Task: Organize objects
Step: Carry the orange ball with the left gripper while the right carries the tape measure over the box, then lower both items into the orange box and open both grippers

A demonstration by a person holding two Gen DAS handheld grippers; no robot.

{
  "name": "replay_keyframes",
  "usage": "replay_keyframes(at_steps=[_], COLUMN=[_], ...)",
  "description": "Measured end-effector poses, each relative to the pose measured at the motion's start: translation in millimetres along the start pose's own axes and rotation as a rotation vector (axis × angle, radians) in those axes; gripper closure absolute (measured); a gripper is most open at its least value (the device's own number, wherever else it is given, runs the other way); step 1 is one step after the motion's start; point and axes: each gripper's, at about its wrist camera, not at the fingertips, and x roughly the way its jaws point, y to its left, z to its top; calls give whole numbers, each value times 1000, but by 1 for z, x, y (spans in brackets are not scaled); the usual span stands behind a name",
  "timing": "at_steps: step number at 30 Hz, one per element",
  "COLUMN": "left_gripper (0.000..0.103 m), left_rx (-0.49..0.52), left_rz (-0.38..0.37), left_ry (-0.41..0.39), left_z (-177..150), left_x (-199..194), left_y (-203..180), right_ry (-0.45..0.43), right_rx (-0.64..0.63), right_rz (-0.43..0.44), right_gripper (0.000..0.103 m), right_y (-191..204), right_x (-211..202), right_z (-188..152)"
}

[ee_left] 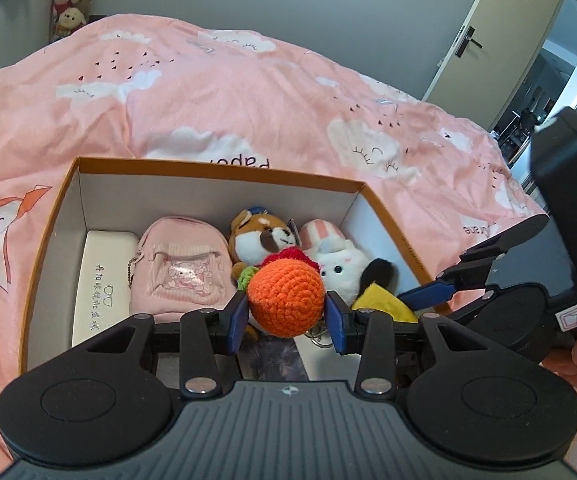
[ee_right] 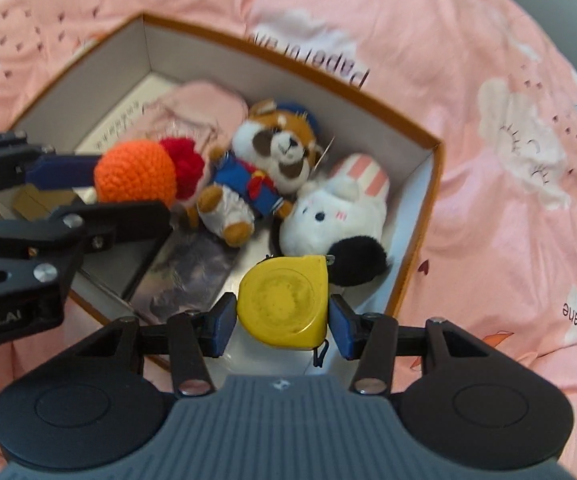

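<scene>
On a pink bedspread (ee_left: 224, 104), the left gripper (ee_left: 286, 312) pinches an orange crochet ball (ee_left: 285, 298) over the box (ee_left: 216, 170); beside it, the right gripper (ee_right: 282, 316) pinches what looks like a yellow tape measure (ee_right: 282, 306). Plush toys (ee_right: 268, 160) lie just ahead.

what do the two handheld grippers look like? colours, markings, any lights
Both match: left gripper and right gripper have matte black linkage arms with silver pivot bolts, blue finger pads, round black side housings and a ribbed grey centre plate. The left one's side reads "obot.AI" in white. The right one's black body shows a green LED and a handwritten label.
</scene>
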Motion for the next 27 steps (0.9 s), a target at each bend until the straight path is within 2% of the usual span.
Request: replay_keyframes(at_steps=[8, 13, 20, 27], left_gripper=[57, 57, 57, 57], left_rx=[-16, -16, -11, -4], left_rz=[-1, -2, -8, -2], left_ry=[17, 31, 36, 51], left_z=[-1, -2, -2, -3], left_x=[11, 15, 15, 17], left_y=[7, 8, 7, 3], right_ry=[150, 182, 188, 151], right_rx=[-19, -56, -70, -98], right_rz=[-30, -68, -89, -133], right_gripper=[51, 51, 52, 46], right_y=[-2, 5, 8, 10], right_x=[33, 40, 39, 26], right_z=[12, 13, 9, 1])
